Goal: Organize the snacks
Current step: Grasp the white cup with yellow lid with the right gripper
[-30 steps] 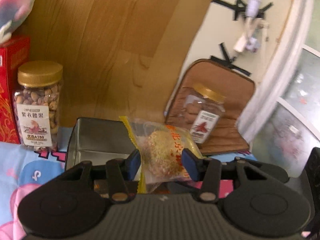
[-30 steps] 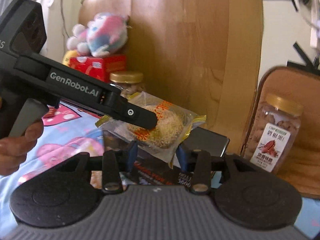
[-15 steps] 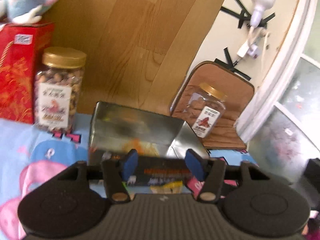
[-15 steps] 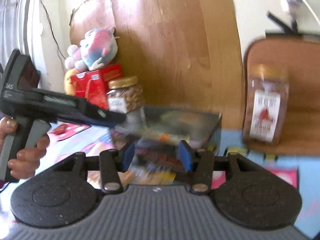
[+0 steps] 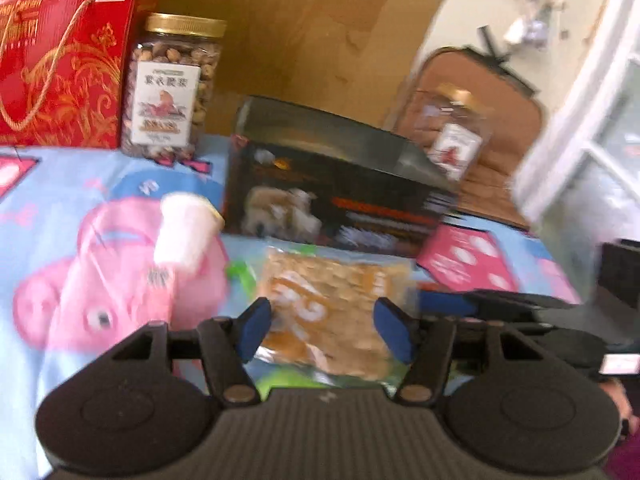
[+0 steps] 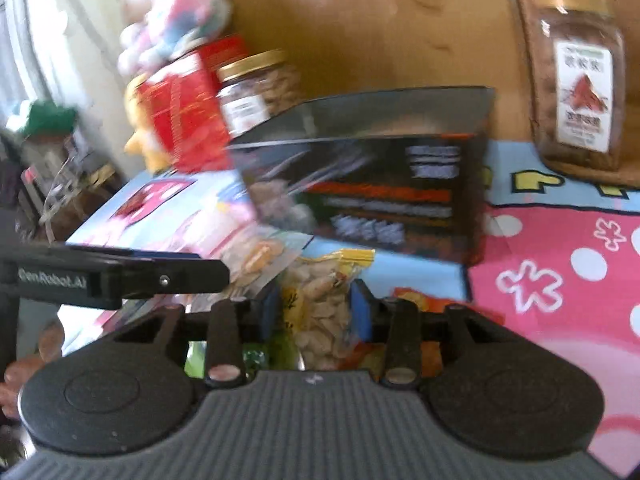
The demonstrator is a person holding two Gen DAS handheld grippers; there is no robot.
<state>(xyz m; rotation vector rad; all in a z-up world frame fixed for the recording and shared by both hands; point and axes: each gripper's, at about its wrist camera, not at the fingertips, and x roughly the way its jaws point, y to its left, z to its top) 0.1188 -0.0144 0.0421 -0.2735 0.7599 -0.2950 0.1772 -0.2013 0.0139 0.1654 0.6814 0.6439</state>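
Note:
An open black snack box (image 5: 336, 200) with a silver lining stands on the cartoon cloth; it also shows in the right wrist view (image 6: 384, 184). My left gripper (image 5: 326, 330) is open, its blue pads on either side of a clear packet of golden crackers (image 5: 332, 300) lying on the cloth. My right gripper (image 6: 316, 312) is open low over a yellow-edged packet of pale nuts (image 6: 324, 304) between its pads. The left gripper's arm (image 6: 116, 276) reaches in from the left of the right wrist view. A small white packet (image 5: 188, 228) lies left of the box.
A gold-lidded nut jar (image 5: 168, 84) and a red gift box (image 5: 60, 64) stand at the back left. A second jar (image 6: 576, 84) stands on a brown pad at the back right. A plush toy (image 6: 180, 20) sits on the red box. A wooden board is behind.
The round cake packet left my left gripper and went into the box. Both grippers then dropped from above the box to the packets on the cloth in front of it.

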